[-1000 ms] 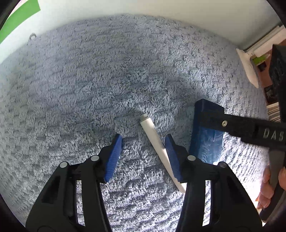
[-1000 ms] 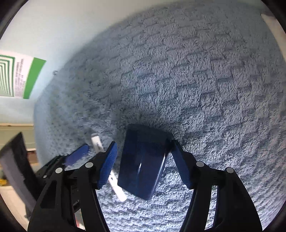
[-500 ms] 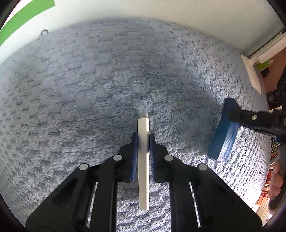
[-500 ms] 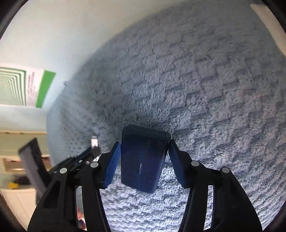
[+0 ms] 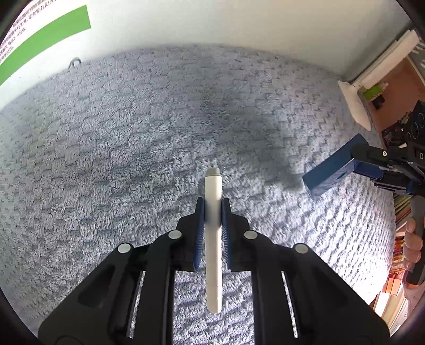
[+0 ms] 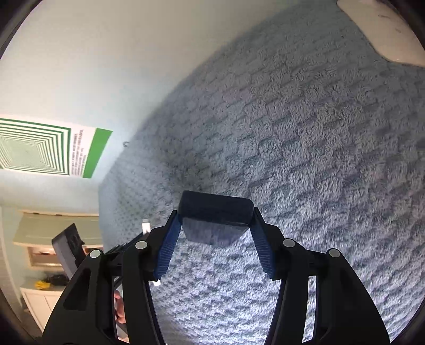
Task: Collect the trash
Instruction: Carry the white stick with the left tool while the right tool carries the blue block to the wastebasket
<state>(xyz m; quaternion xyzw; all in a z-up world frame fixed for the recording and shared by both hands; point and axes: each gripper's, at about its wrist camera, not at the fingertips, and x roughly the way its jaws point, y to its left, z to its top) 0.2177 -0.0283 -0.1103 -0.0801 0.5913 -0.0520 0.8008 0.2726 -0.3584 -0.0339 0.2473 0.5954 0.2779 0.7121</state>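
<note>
Since a second ago, both of my pieces have come up off the carpet (image 5: 132,148): the white marker lay loose between my left pads then, and the blue box stood on the pile between my right ones. My left hand-held gripper (image 5: 213,212) has shut in that time and is now clamped on the white marker (image 5: 213,238), one smooth, round plastic stick with a small grey tip at its far end. It runs straight along the line of the two ribbed blue pads (image 5: 199,225), its grey tip past them and its other end reaching back between the black arms.

My right hand-held gripper (image 6: 215,225) has its jaws pressed on the two sides of the dark blue box (image 6: 215,209), having just closed a little further onto it. It is one flat rectangular block with rounded corners and a smooth, slightly glossy face. In the left wrist view the same box (image 5: 329,167) hangs clear above the carpet, tilted, at the right, with my hand (image 5: 413,246) around the grey handle below it.

Under both lies one grey-blue carpet, thick and fluffy, woven in a brick-like block pattern. It meets a plain pale wall (image 5: 212,21). One sheet with a green band and small print (image 5: 45,37) hangs on that wall; the right wrist view shows nested green squares on it (image 6: 32,146). A small metal hook (image 5: 75,62) sits where carpet meets wall.
</note>
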